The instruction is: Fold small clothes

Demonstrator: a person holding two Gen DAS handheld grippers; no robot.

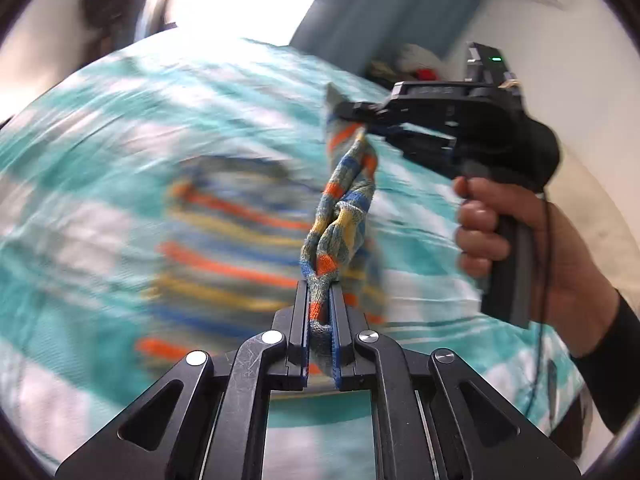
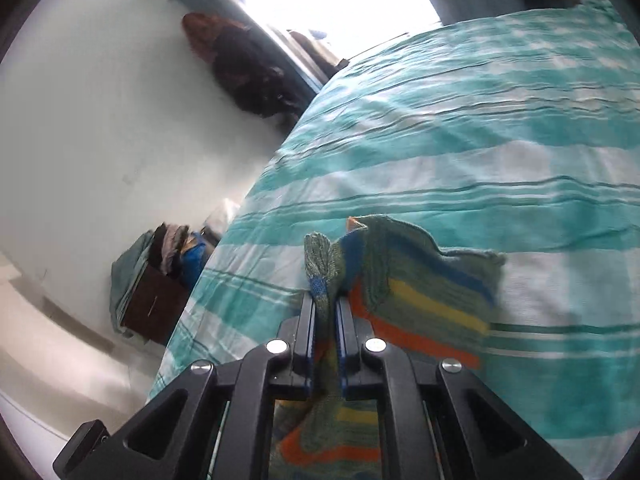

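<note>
A small knitted garment [image 1: 340,216] with orange, yellow, blue and grey-green stripes hangs twisted between the two grippers above a teal-and-white striped bed cover [image 1: 100,128]. My left gripper [image 1: 320,292] is shut on one bunched edge of it. In the left wrist view the right gripper [image 1: 360,118] pinches the far end, held by a person's hand [image 1: 492,224]. The right wrist view shows my right gripper [image 2: 326,300] shut on a grey-green edge of the garment [image 2: 420,280], whose striped body trails to the right over the bed cover [image 2: 460,140]. The rest of the garment is blurred.
A pale wall and floor lie to the left of the bed. A dark wooden box [image 2: 152,304] with folded clothes stands on the floor beside the bed. Dark clothing [image 2: 244,72] hangs near a bright window. A blue curtain [image 1: 380,4] hangs beyond the bed.
</note>
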